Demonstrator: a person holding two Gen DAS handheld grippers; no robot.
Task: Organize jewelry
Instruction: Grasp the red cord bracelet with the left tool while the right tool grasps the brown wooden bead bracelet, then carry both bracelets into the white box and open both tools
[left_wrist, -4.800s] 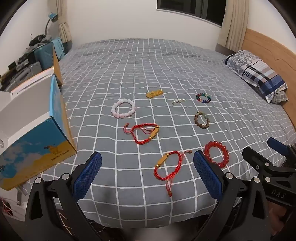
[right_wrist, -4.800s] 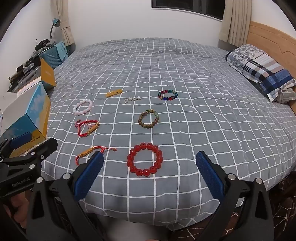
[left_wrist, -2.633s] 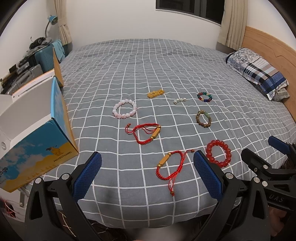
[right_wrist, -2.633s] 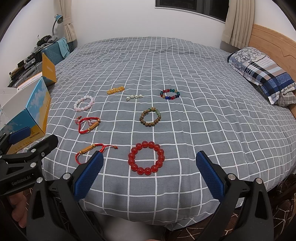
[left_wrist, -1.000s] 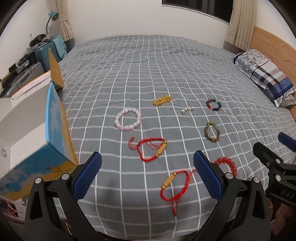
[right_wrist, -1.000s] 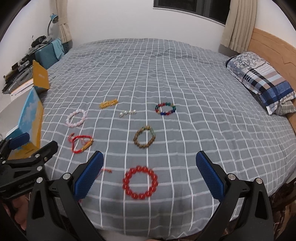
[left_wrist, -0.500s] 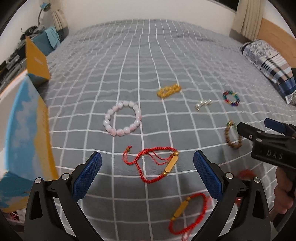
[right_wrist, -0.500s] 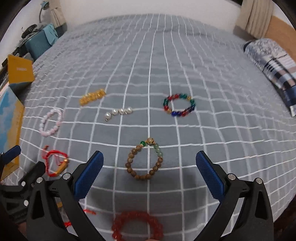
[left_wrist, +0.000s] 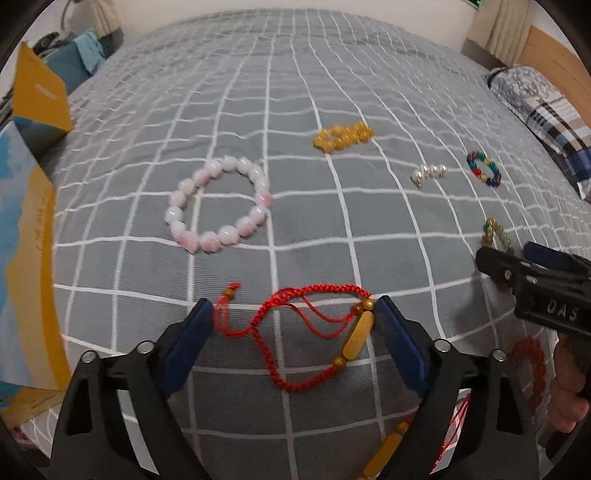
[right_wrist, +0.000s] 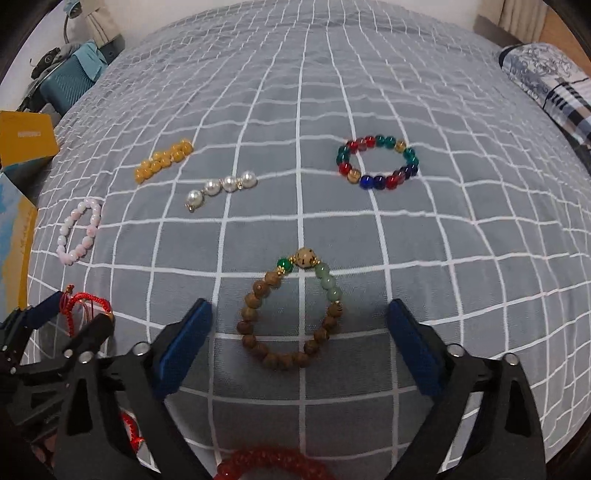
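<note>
Left gripper (left_wrist: 293, 345) closing, unclenched, around the red braided cord bracelet (left_wrist: 314, 336), right gripper (right_wrist: 299, 354) closing, unclenched, around the brown wooden bead bracelet (right_wrist: 293, 314).

From where I'm sitting it's basically all bed (right_wrist: 295, 92), covered in a grey sheet with a white grid. Far right there's a wooden headboard (left_wrist: 554, 55) with a blue plaid pillow (right_wrist: 554, 85) in front of it, plus a beige curtain (left_wrist: 506, 33) in the corner. White wall (left_wrist: 258, 5) behind. On the left, a teal suitcase (right_wrist: 66, 88) with clutter on top, and a blue-and-yellow cardboard box (left_wrist: 26, 258) right by the bed edge.
</note>
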